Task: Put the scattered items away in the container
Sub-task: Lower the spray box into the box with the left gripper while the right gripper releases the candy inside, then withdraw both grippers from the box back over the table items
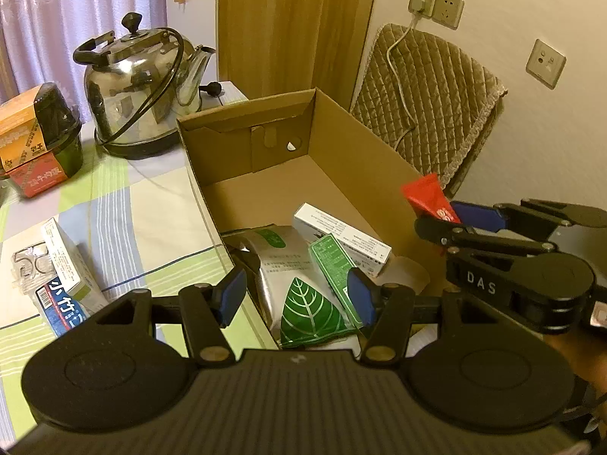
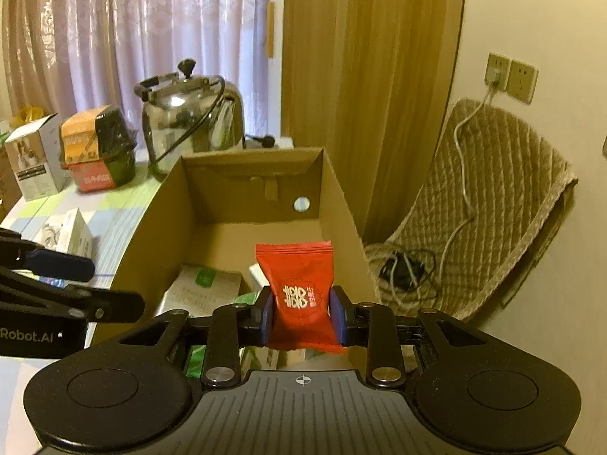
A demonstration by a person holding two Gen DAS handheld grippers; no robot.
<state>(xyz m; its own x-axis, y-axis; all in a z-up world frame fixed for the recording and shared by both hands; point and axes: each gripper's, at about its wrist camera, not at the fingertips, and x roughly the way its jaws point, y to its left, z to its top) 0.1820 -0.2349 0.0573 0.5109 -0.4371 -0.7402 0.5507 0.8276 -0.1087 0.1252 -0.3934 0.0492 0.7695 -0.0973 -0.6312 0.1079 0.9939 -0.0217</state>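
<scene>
Small boxes (image 1: 72,265) lying on checked surface (image 1: 159,204), far left. Left gripper (image 1: 297,295) spread wide, empty, above near edge of cardboard box (image 1: 341,129). Inside box: silver leaf-print pouch (image 1: 299,288), green carton (image 1: 334,265), white carton (image 1: 341,237). Right gripper (image 2: 302,313) clamped on red sachet (image 2: 299,288), held above box.

Left wrist: close above cardboard box (image 1: 341,144), looking down inside. Right wrist: lower, at near rim, facing far wall. Shared: box (image 2: 250,189), kettle (image 1: 140,87), curtains.
</scene>
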